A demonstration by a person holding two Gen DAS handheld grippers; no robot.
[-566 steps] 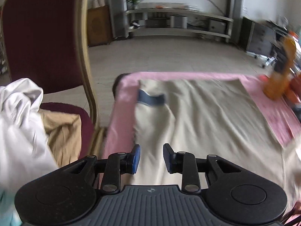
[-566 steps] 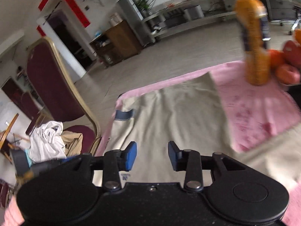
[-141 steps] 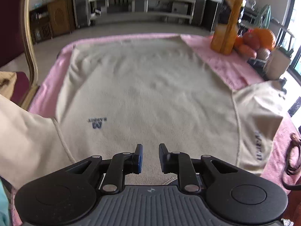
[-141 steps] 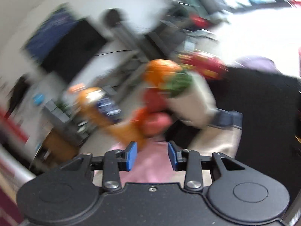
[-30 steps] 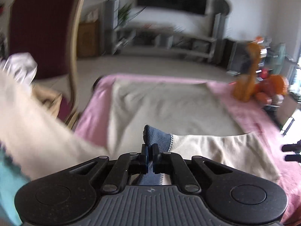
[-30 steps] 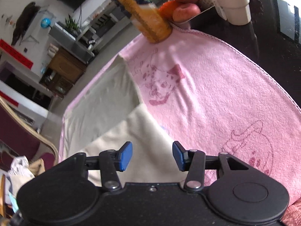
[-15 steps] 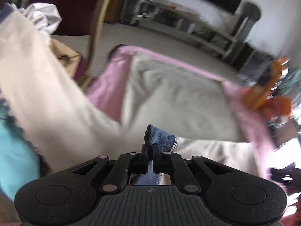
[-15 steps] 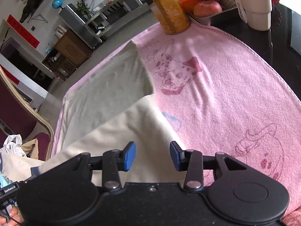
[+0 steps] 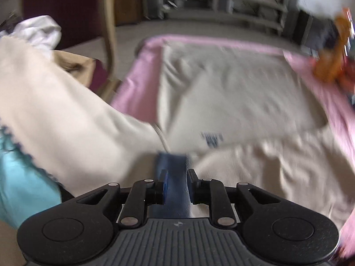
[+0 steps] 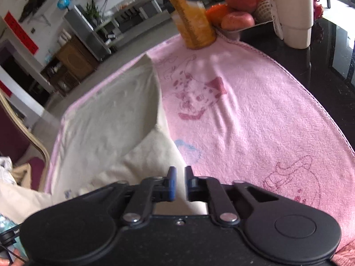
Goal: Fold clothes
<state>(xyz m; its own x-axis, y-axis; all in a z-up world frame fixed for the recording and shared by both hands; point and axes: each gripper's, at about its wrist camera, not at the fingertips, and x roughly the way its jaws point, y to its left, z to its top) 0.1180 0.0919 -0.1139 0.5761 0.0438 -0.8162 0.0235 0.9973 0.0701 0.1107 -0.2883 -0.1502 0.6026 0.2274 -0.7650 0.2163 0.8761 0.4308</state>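
Observation:
A cream sweatshirt [image 9: 233, 93] lies spread on the pink towel [image 10: 255, 110] over the table. One sleeve is folded across its near part, ending in a blue cuff [image 9: 172, 164]. My left gripper [image 9: 176, 177] sits low over that cuff. Its jaws are opening and the cuff lies loose between the pads. In the right wrist view the sweatshirt [image 10: 106, 119] has its right edge running under my right gripper [image 10: 179, 181]. That gripper's jaws are closing, with only a narrow gap left, and the cloth's edge sits at the fingertips. The left view is blurred.
An orange drink bottle [image 10: 195, 20], a tray of fruit [image 10: 237, 11] and a white cup [image 10: 292, 15] stand at the table's far right. A dark red chair [image 9: 66, 11] on the left holds white and tan clothes [image 9: 37, 33]. The other sleeve [image 9: 55, 102] hangs off the left side.
My left gripper dropped toward the table and its jaws parted, freeing the blue cuff. My right gripper's jaws went from wide apart to nearly together at the sweatshirt's right edge.

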